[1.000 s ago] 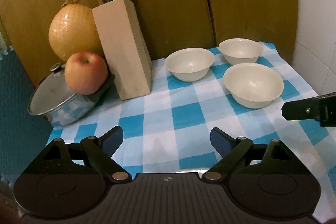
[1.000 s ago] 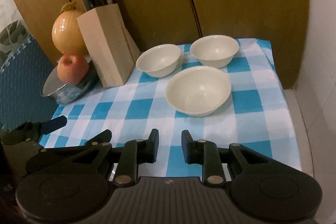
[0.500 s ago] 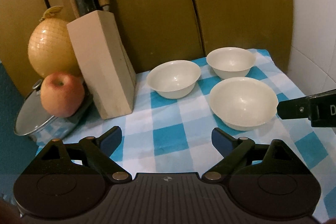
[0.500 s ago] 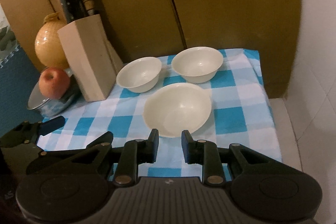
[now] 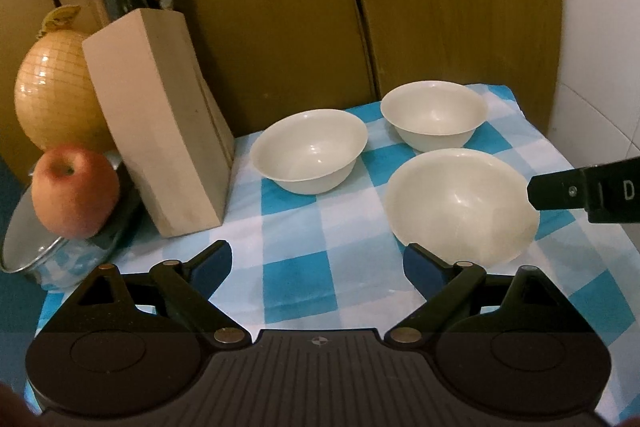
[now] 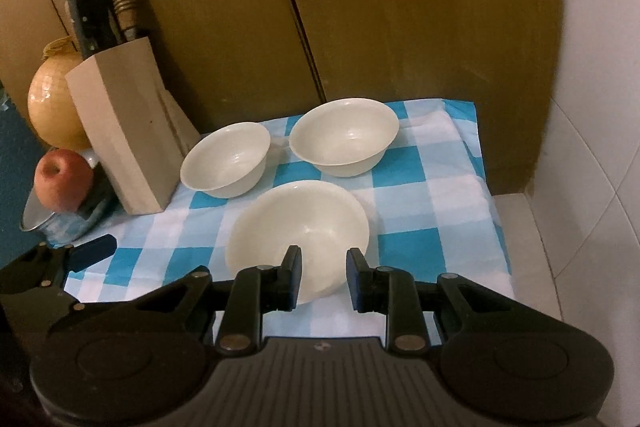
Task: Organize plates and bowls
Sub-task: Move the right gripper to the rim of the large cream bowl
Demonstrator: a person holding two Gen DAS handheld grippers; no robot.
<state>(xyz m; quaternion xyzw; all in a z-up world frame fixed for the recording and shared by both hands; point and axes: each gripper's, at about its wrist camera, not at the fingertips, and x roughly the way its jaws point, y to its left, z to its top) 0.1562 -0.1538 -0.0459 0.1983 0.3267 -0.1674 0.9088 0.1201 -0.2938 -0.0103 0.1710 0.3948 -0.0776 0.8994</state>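
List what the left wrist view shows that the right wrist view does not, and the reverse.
Only the left wrist view shows the left gripper head-on, its jaws wide open over bare cloth. Only the right wrist view shows the right gripper head-on, narrowly open with the near bowl's rim just beyond its tips, and the bare counter right of the cloth. Both show three white bowls, knife block, apple, pot and melon.

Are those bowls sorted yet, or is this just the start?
Just the start, it seems. All three bowls sit apart on the checked cloth: the near bowl, the left bowl and the far bowl. Nothing is stacked or held. The right gripper hangs by the near bowl's rim; the left gripper has its jaws wide.
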